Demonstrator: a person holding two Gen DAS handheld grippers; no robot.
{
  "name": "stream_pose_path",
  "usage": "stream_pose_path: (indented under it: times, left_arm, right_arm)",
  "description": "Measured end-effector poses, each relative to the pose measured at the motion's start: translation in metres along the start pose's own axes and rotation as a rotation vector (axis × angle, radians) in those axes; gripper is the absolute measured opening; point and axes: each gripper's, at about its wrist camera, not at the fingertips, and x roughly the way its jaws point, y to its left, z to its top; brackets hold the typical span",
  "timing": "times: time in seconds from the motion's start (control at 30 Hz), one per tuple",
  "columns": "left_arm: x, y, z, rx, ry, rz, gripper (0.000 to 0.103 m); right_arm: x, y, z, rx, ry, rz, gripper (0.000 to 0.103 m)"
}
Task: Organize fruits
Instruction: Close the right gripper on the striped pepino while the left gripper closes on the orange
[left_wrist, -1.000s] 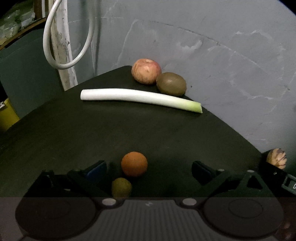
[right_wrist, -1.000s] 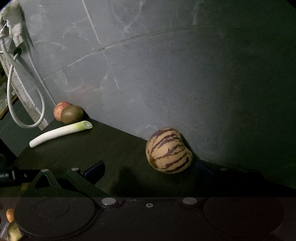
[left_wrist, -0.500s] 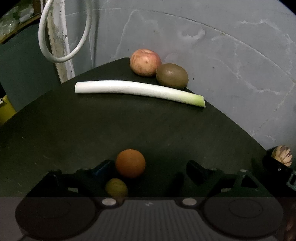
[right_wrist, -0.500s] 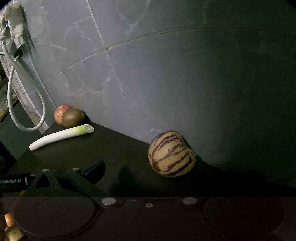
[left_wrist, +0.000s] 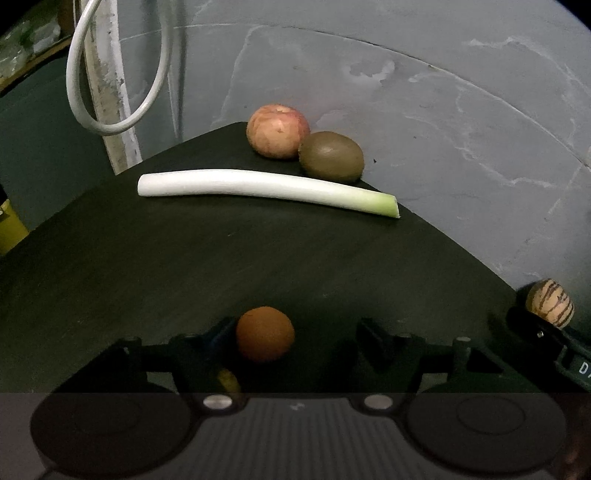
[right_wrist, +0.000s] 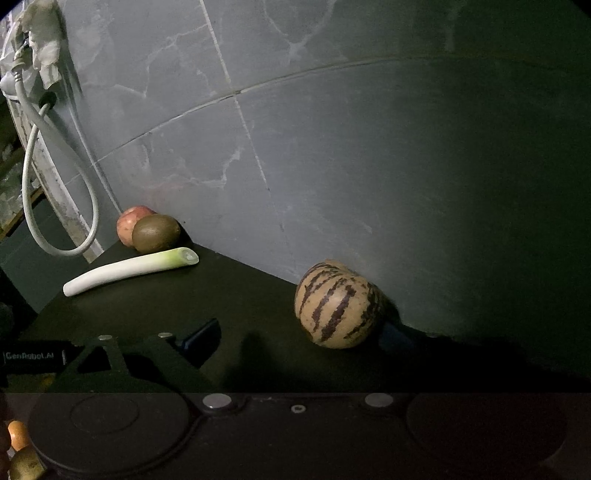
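An orange (left_wrist: 265, 334) lies on the dark table (left_wrist: 184, 277) between the fingers of my left gripper (left_wrist: 297, 336), whose jaws are closing. The orange is against the left finger; the right finger stands clear of it. A small yellow-green fruit (left_wrist: 227, 380) is mostly hidden behind that left finger. A tan fruit with dark stripes (right_wrist: 338, 308) sits by the wall between the fingers of my right gripper (right_wrist: 295, 336), also closing. It lies close to the dim right finger and far from the left finger. An apple (left_wrist: 277, 131) and a kiwi (left_wrist: 331, 156) rest at the back.
A white leek (left_wrist: 266, 188) lies across the table in front of the apple and kiwi. The grey wall (left_wrist: 443, 147) borders the table's back and right. A white hose loop (left_wrist: 110, 74) hangs at the upper left. A yellow object (left_wrist: 11, 229) shows at the left edge.
The left gripper's fingers have drawn inward around the orange, and the small yellow-green fruit is now mostly covered by the left finger. The right gripper's left finger has edged slightly inward; the striped fruit has not moved.
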Motion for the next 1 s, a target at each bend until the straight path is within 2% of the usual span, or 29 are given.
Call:
stream_pose_path:
  times: [0.3,0.7,0.77,1.0]
  left_arm:
    - [0.001,-0.006,0.0,0.038,-0.005,0.008,0.06]
    - [0.003,-0.023,0.0,0.115,-0.001,-0.011,0.046]
    - [0.004,-0.026,0.001,0.128,0.0,-0.017,0.044]
    - [0.005,-0.034,0.0,0.157,0.006,-0.034,0.036]
  right_arm:
    - [0.003,0.004,0.002,0.003,-0.009,-0.048,0.08]
    - [0.006,0.008,0.002,-0.027,-0.016,-0.109,0.058]
    - [0.007,0.007,0.002,-0.03,-0.018,-0.114,0.051]
    - [0.006,0.005,0.001,-0.044,-0.02,-0.101,0.05]
